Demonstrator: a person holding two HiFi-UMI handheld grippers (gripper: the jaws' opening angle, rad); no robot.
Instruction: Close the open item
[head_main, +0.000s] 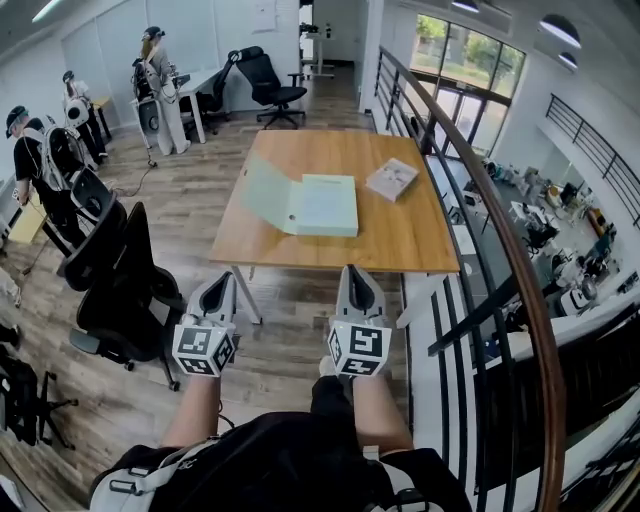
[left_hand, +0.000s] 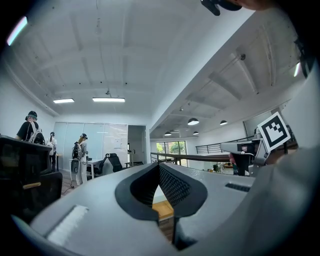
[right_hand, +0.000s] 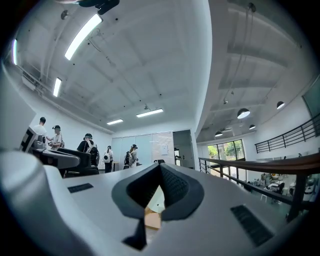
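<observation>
Left tool (head_main: 222, 285), right tool (head_main: 355, 275) closed, empty; head view alone shows folder (head_main: 305, 205) open.

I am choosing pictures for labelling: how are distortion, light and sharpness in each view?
Head view: strong fisheye, the handrail bends into an arc; light is even, the open folder on the table is sharp. Left gripper view: black corners; the left gripper fills the lower half. Right gripper view: the ceiling lamp is blown out white, corners dark.
</observation>
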